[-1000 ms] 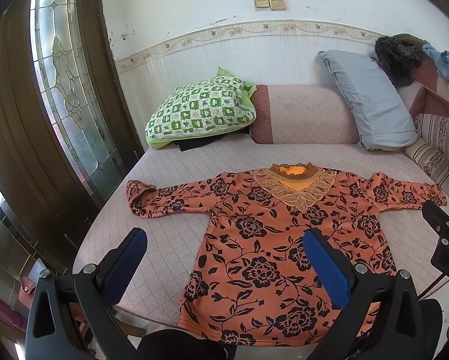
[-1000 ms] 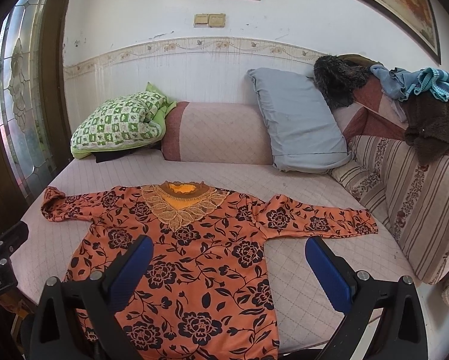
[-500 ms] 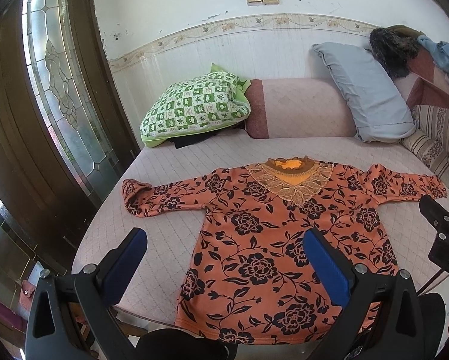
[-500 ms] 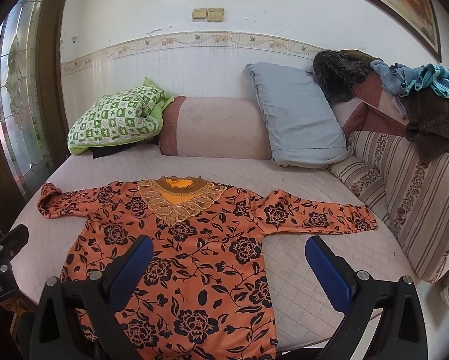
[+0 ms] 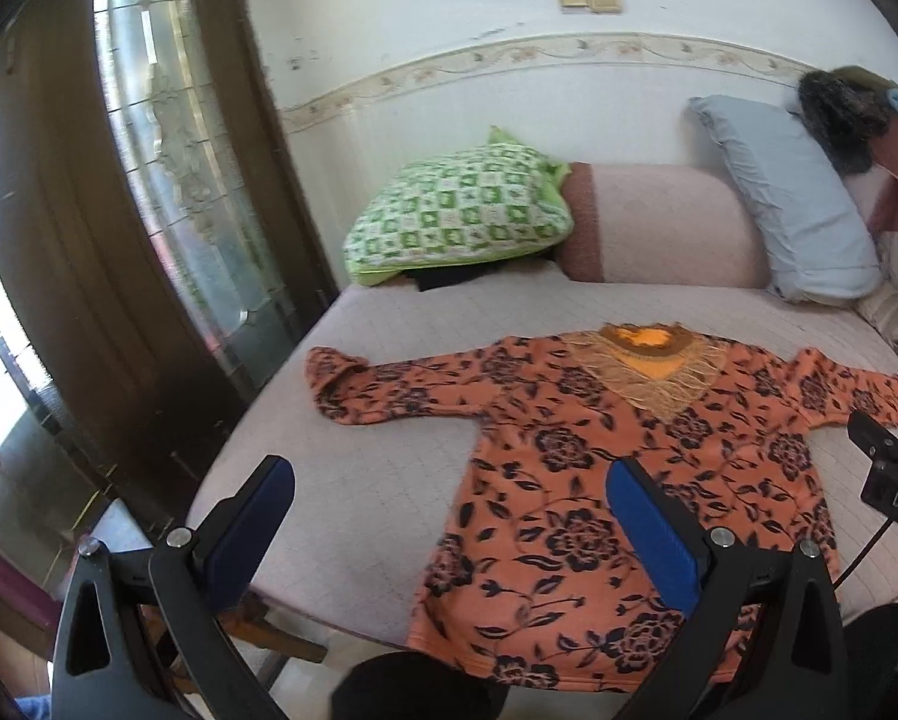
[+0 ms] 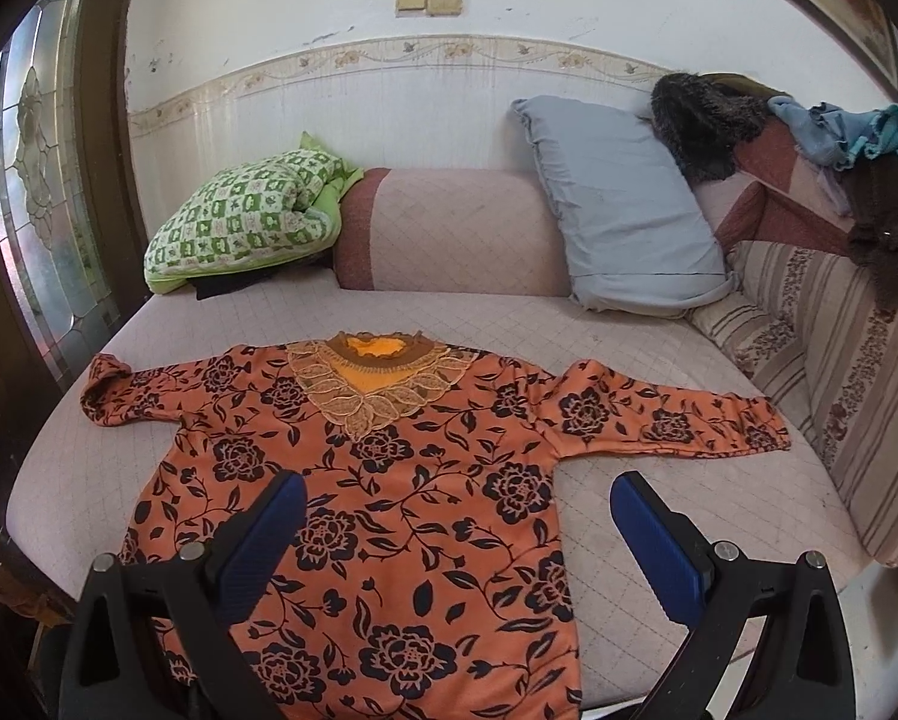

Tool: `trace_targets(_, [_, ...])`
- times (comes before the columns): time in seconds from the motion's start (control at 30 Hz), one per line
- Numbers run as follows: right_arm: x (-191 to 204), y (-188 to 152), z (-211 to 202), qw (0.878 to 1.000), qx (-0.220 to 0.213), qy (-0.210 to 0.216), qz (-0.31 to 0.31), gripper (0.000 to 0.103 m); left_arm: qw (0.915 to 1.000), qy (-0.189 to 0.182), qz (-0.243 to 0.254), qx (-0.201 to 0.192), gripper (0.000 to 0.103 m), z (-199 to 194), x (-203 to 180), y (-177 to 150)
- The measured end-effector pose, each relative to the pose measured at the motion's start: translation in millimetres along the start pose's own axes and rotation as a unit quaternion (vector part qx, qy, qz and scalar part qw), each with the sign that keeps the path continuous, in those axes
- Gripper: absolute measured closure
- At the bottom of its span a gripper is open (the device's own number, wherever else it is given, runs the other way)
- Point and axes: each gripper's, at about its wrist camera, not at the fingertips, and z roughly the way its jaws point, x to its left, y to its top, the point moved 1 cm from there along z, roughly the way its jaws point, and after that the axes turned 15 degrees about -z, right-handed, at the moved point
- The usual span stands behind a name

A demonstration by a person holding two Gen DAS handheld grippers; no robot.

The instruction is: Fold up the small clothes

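- A wooden door with a leaded glass panel (image 5: 167,192) stands at the far left, beside the bed.
- The left gripper (image 5: 449,516) hovers above the near left part of the bed, its blue pads (image 5: 251,531) spread wide with nothing between them.
- The pink quilted mattress (image 6: 689,498) carries the orange floral top (image 6: 401,480), laid flat and face up, neckline toward the wall and hem hanging at the near edge.
- The top's left sleeve (image 5: 377,387) stretches out toward the door, its cuff curled over on itself.
- A green checked pillow (image 5: 461,216) rests at the head of the bed on something dark; the blur in the left wrist view makes it hard to tell what that dark thing is.
- A pink bolster (image 6: 455,234) lies against the wall next to the green pillow.
- The right gripper (image 6: 452,531) hovers over the top's lower half, jaws wide apart and holding nothing; its left finger sits above the fabric, its right one above bare mattress.
- A grey-blue pillow (image 6: 623,204) leans just to the right of the bolster.
- The top's right sleeve (image 6: 671,420) lies straight out toward the striped cushion (image 6: 821,360).
- A heap of clothes (image 6: 869,150) sits on the backrest at the far right.
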Motion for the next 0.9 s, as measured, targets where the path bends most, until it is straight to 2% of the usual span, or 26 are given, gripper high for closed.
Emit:
trace_targets(0.07, [5.1, 10.7, 8.9, 1.000, 0.002, 0.015, 0.001, 0.001, 0.9996, 0.022, -0.016, -0.011, 0.000, -5.3, 19.4, 6.0])
trace_targets(0.23, [24.8, 42.1, 4.7, 0.999, -0.045, 0.019, -0.010, 0.001, 0.9960, 0.069, -0.041, -0.040, 0.000, -21.7, 57.0, 25.3])
trace_targets(0.37, [30.1, 49.9, 4.1, 0.998, -0.056, 0.035, 0.002, 0.001, 0.9935, 0.082, -0.051, -0.060, 0.000, -31.0, 70.4, 34.0])
trace_targets(0.5, [29.0, 43.7, 9.8, 0.999, -0.043, 0.033, -0.001, 0.001, 0.9951, 0.070, -0.051, -0.048, 0.000, -23.7, 67.4, 32.5])
trace_targets(0.63, [11.0, 32.1, 14.4, 0.999, -0.027, 0.024, 0.007, 0.001, 0.9982, 0.043, -0.040, -0.007, 0.000, 0.3, 46.8, 23.4])
trace_targets(0.77, [-30.9, 13.7, 14.4, 0.999, -0.011, -0.020, 0.036, 0.001, 0.9987, 0.007, -0.021, 0.046, 0.000, 34.3, 8.7, 12.1])
trace_targets(0.9, [-85.0, -13.7, 12.4, 0.995, 0.017, -0.074, 0.063, 0.001, 0.9970, -0.035, 0.013, 0.068, 0.000, 52.0, -41.8, 1.8])
